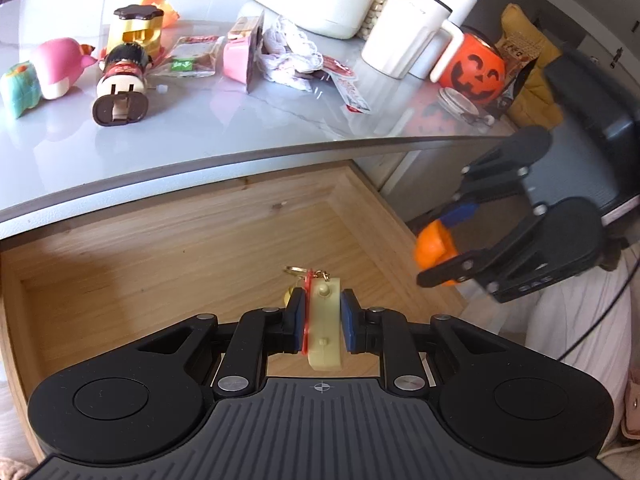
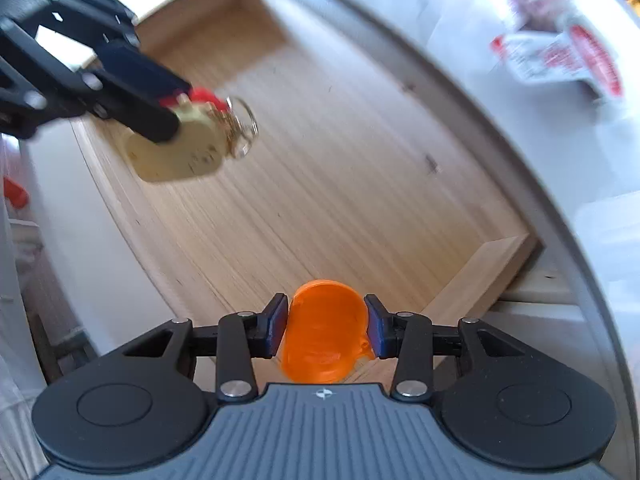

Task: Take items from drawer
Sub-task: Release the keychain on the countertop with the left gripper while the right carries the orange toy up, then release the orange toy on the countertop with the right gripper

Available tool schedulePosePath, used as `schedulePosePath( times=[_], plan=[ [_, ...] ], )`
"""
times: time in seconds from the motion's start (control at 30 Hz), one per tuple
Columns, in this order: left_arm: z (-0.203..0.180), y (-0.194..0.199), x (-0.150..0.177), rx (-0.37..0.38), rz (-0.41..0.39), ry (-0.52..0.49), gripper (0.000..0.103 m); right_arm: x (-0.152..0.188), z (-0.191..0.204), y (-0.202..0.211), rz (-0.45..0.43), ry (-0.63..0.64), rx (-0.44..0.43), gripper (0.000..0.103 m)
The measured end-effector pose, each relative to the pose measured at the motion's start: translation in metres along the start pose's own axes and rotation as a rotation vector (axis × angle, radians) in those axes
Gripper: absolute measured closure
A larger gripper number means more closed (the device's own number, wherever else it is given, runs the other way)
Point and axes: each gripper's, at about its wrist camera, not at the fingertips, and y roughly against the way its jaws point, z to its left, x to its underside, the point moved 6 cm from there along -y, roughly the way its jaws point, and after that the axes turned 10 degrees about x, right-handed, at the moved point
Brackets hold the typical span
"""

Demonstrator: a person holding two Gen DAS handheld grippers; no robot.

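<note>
The wooden drawer (image 1: pixel 192 240) stands pulled out under the grey countertop (image 1: pixel 240 120); its floor shows bare wood. My left gripper (image 1: pixel 322 322) is shut on a cream keychain charm (image 1: pixel 325 320) with a gold ring and a red tag, held above the drawer. My right gripper (image 2: pixel 326 330) is shut on an orange plastic piece (image 2: pixel 324 340), held over the drawer's right corner. In the left wrist view the right gripper (image 1: pixel 444 248) with the orange piece (image 1: pixel 434 246) hangs beyond the drawer's right side. The right wrist view shows the left gripper (image 2: pixel 160 118) and the charm (image 2: pixel 180 148) at upper left.
The countertop carries a pink plush (image 1: pixel 60 66), a toy figure (image 1: pixel 124 80), snack packets (image 1: pixel 192 58), a white mug (image 1: pixel 404 44), an orange pumpkin bucket (image 1: pixel 476 70) and a white container (image 1: pixel 316 0). A black chair (image 1: pixel 592 120) stands at the right.
</note>
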Motion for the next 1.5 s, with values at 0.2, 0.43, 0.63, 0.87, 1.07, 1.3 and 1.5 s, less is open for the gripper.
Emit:
schedulePosePath(
  times=[0.2, 0.43, 0.63, 0.87, 1.07, 1.3, 1.5],
  plan=[
    [-0.013, 0.03, -0.002, -0.036, -0.09, -0.009, 0.082, 0.0, -0.002, 0.082, -0.262, -0.285, -0.007, 0.062],
    [0.0, 0.088, -0.074, -0.176, -0.41, 0.028, 0.082, -0.034, 0.006, 0.108, -0.526, -0.554, -0.072, 0.062],
    [0.061, 0.042, -0.124, -0.233, -0.409, 0.084, 0.08, -0.073, 0.022, 0.099, -0.527, -0.496, -0.014, 0.062],
    [0.078, 0.055, -0.134, -0.238, -0.514, 0.146, 0.072, -0.097, -0.001, 0.075, -0.501, -0.523, 0.089, 0.062],
    [0.06, 0.124, -0.133, -0.265, -0.696, 0.05, 0.072, -0.145, -0.024, 0.06, -0.566, -0.518, 0.164, 0.062],
    [0.077, 0.144, -0.083, -0.371, -0.662, 0.074, 0.072, -0.21, -0.047, 0.049, -0.61, -0.536, 0.278, 0.034],
    [0.071, 0.15, -0.025, -0.508, -0.588, 0.053, 0.072, -0.164, -0.041, 0.067, -0.598, -0.644, 0.245, 0.021]
  ],
)
